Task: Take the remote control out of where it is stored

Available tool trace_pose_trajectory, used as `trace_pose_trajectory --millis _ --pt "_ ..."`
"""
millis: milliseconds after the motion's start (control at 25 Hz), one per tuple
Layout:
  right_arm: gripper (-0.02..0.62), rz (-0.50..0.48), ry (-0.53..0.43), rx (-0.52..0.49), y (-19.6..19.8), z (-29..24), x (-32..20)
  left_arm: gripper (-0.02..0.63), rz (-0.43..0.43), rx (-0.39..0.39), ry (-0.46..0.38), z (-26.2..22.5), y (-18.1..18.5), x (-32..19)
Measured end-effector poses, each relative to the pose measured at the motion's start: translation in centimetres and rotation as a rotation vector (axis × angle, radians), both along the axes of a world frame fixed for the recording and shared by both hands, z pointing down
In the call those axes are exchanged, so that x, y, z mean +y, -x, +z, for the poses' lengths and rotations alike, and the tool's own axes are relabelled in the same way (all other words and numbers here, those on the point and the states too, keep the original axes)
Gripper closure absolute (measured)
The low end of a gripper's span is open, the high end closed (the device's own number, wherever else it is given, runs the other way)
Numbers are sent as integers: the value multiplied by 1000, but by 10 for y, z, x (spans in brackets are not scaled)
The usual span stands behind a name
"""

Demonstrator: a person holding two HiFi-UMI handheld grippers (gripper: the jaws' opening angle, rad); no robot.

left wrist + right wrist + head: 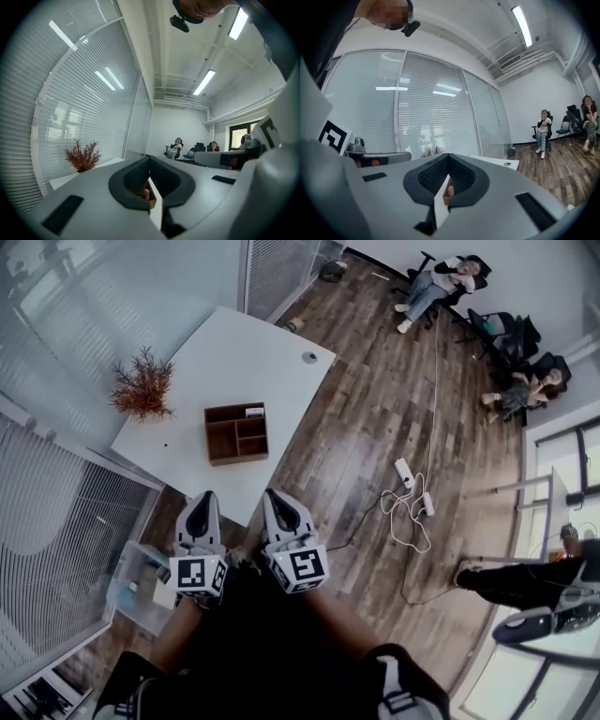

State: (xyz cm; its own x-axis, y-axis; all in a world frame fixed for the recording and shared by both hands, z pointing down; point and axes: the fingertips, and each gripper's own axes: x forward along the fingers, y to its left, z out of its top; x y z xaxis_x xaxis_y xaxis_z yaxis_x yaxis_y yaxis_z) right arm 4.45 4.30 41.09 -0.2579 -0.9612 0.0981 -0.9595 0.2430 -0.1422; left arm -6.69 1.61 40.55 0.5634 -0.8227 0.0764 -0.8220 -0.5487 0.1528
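Two tools wait side by side at the near edge of the tabletop [234, 343]: the left hand-held gripper [203, 502] and the right hand-held gripper [274, 498], each pointing roughly level toward the far side. Both have their jaws pressed together, with nothing between them. Ahead of them, well apart from both tips, a brown wooden box [239, 461] with open compartments sits on the white surface. A small pale thing lying in its far right compartment is most likely the remote [254, 412], though it is too small to be sure. It lies beyond the grippers and a little left of the right one, so the right hand looks the nearer, with an almost straight line to it. Its long axis runs left to right along the box's far wall, across the direction in which the jaws point. A reach would probably need the jaws spread and brought in from above. A dried reddish plant [142, 385] stands at the tabletop's left corner, clear of that path. Glass walls with blinds close the room on the left. On the wood floor to the right lie a power strip [405, 472] and its cable, with people seated at the far side.
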Motion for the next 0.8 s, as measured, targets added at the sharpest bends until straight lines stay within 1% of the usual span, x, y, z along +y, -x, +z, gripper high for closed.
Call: trace_pose_trajectory --millis 400,560,800 --pt "594 -62 -46 -30 -39 -10 -57 600 -80 -13 -2 -6 -36 -47" --pt "594 -93 -37 -47 -51 -6 -71 600 -113 -17 7 -4 -47 -56" --pt "594 -117 -6 -58 -59 0 -87 600 -128 -26 25 -5 -56 -71"
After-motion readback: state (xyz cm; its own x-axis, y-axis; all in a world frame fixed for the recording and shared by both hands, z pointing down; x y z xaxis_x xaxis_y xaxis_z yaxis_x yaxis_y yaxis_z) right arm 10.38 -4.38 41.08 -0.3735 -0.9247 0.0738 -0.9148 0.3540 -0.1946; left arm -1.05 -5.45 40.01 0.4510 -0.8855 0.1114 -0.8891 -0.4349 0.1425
